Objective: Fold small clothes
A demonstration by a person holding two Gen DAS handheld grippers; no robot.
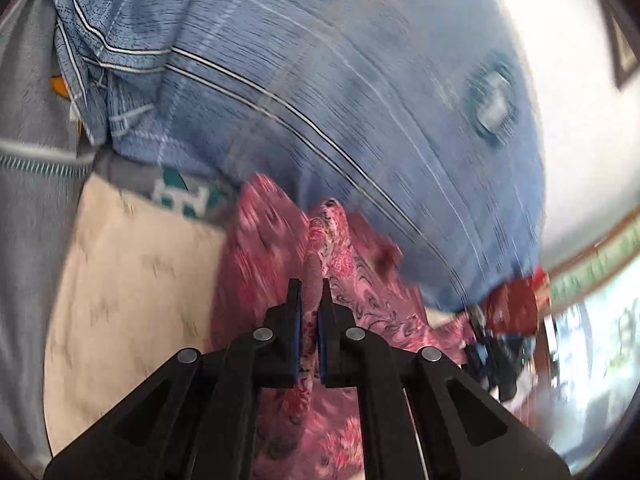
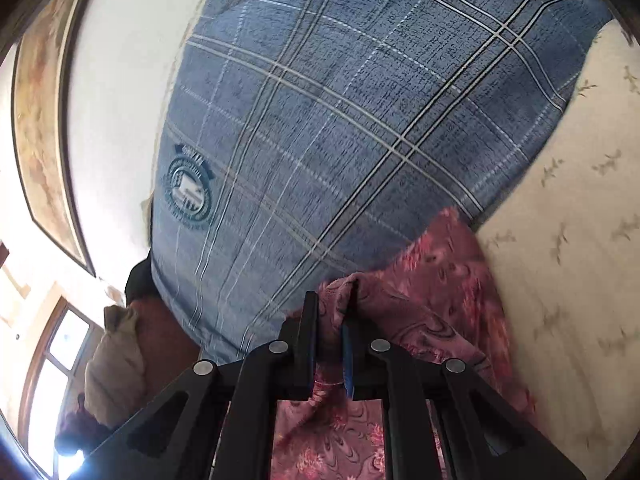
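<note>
Now we pinch red cloth (image 1: 280, 248) in both grippers: left (image 1: 310, 292) clenched on edge, right (image 2: 330, 304) likewise. Cloth over beige sheet (image 1: 132, 288), beside blue blanket (image 2: 340, 120). Fold barely begun; rest remains.

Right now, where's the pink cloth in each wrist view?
Left wrist: pink cloth at bottom centre, a fold clamped in the left gripper.
Right wrist: pink cloth at lower centre-right, an edge clamped in the right gripper.
Shared landmark: the crest on the blue plaid fabric, at right in the left view, at left in the right view.
</note>
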